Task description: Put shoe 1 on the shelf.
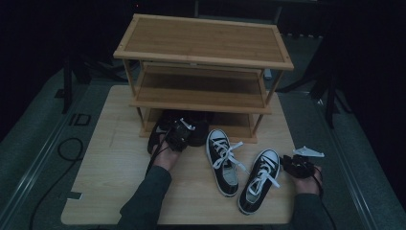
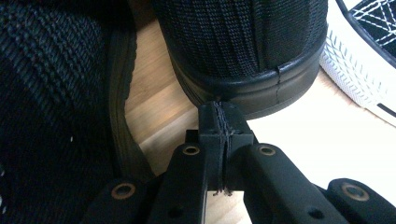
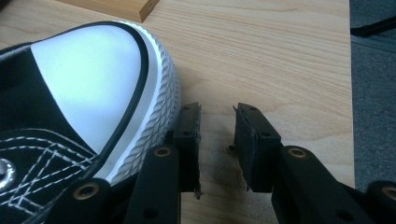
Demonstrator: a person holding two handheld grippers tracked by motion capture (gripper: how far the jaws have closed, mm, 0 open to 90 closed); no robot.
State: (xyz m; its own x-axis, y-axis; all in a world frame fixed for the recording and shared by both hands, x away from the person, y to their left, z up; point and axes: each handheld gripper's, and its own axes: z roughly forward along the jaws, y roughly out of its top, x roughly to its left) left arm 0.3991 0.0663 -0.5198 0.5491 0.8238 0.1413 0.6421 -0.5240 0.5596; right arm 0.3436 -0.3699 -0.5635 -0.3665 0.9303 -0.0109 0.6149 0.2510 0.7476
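Two black knit shoes lie at the front of the wooden rack's bottom shelf: one (image 2: 243, 56) straight ahead of my left gripper (image 2: 219, 122), the other (image 2: 51, 102) to its left. That gripper's pads are pressed together with nothing between them, just short of the nearer shoe's rubber sole. In the high view the left gripper (image 1: 178, 135) sits over these dark shoes (image 1: 198, 132). Two black-and-white sneakers (image 1: 222, 160) (image 1: 260, 179) lie on the table. My right gripper (image 3: 217, 125) stands open beside the right sneaker's white toe cap (image 3: 88, 79), its left jaw against the ribbed sole.
The three-tier wooden shoe rack (image 1: 206, 55) stands at the back of the light wooden table (image 1: 105, 182), its top and middle shelves bare. A rack foot (image 3: 116, 7) lies ahead of the right gripper. The table's right edge (image 3: 349, 93) is close. A cable (image 1: 67, 153) runs over the floor at left.
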